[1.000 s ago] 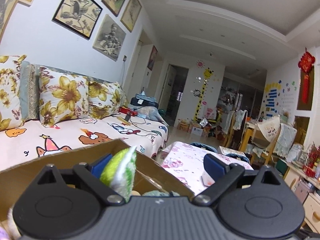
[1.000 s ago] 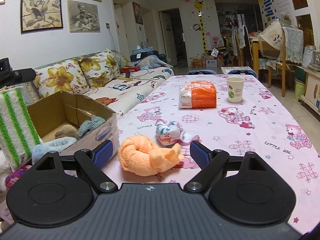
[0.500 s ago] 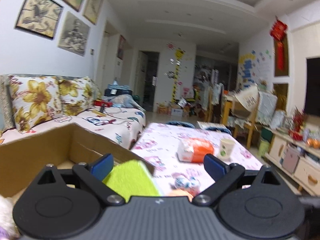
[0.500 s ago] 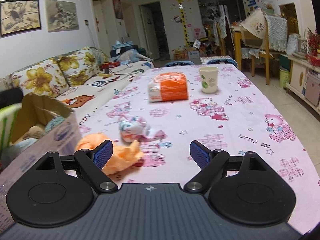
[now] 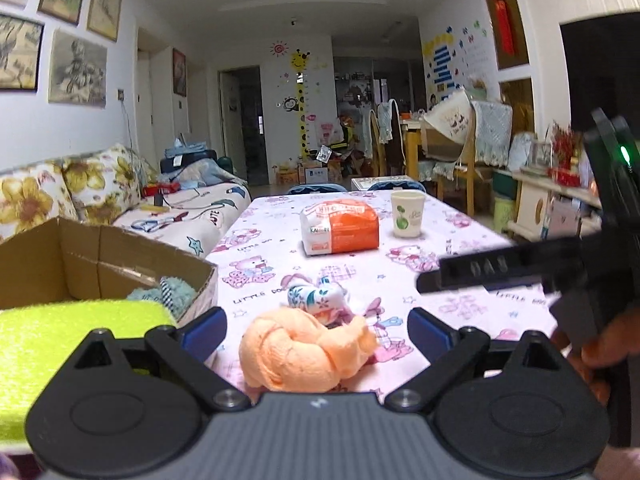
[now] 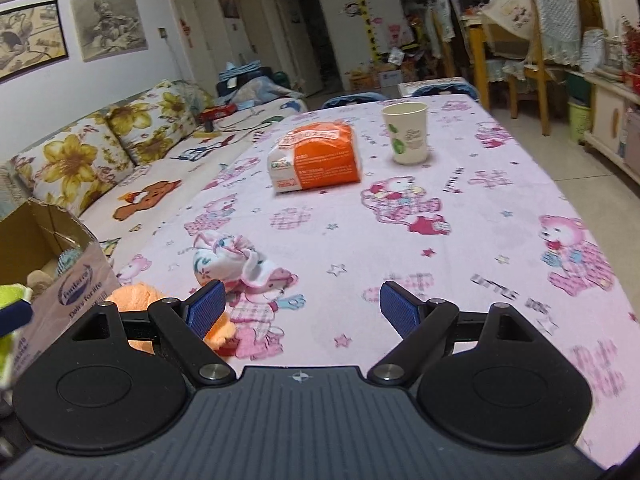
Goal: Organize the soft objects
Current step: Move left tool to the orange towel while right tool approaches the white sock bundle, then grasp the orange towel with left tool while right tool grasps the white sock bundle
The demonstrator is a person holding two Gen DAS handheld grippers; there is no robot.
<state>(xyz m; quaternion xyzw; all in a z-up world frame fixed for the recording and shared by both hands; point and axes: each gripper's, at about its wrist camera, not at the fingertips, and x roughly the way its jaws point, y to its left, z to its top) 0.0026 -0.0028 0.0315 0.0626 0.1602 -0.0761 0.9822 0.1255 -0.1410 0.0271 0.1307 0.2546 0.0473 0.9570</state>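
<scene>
A rolled orange towel (image 5: 304, 350) lies on the pink tablecloth between the spread fingers of my open left gripper (image 5: 314, 330), which grips nothing. Just beyond it sits a balled white cloth with a blue pattern (image 5: 318, 300). A green cloth (image 5: 60, 344) lies left of the left finger, by the cardboard box (image 5: 100, 252) that holds other soft things. My right gripper (image 6: 303, 308) hovers open and empty over the tablecloth. The patterned cloth (image 6: 228, 258) is ahead of its left finger and the orange towel (image 6: 132, 300) is to its left.
An orange tissue pack (image 6: 316, 160) and a paper cup (image 6: 406, 134) stand further up the table (image 6: 500, 200). A sofa with flowered cushions (image 6: 72, 156) runs along the left. One of the right gripper's fingers (image 5: 480, 270) and a hand cross the left wrist view at right.
The left gripper swung right from over the box to the table, and the orange towel now lies between its fingers. The right gripper shifted right, away from the orange towel.
</scene>
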